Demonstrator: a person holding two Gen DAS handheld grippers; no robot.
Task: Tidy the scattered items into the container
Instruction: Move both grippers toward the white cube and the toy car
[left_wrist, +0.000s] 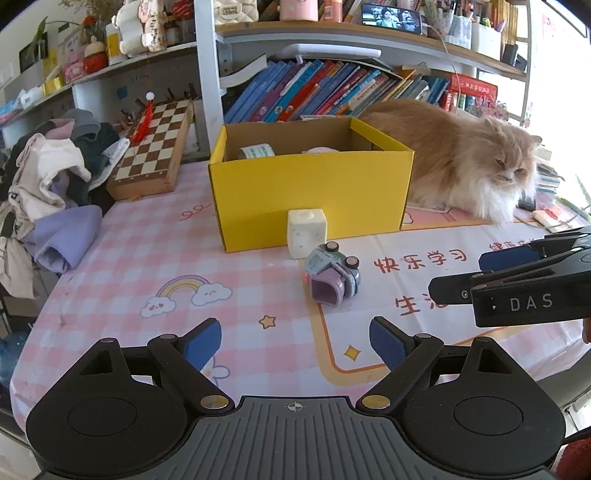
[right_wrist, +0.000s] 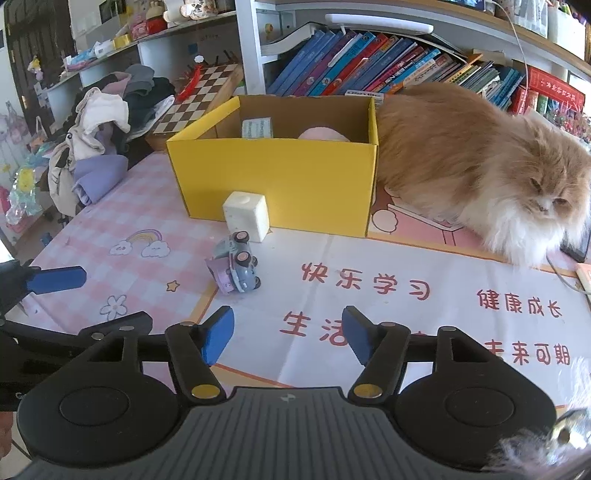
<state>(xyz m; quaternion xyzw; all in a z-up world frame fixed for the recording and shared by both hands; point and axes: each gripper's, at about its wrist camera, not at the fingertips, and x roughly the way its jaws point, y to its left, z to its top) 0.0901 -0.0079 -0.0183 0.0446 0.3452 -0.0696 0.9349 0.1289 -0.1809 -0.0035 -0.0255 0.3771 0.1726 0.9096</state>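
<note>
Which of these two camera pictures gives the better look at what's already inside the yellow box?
The right wrist view: it looks down over the yellow box rim, showing a labelled roll and a pink item. The left wrist view sits lower, showing only their tops.

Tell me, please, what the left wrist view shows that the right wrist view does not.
Only the left wrist view shows the phone playing video on the upper shelf, and the right claw from the side.

Only the right wrist view shows the right claw head-on, open and empty, plus the printed red text near the cat.

Both show the yellow box, white cube before it, the tipped toy car, the cat and the chessboard.
</note>
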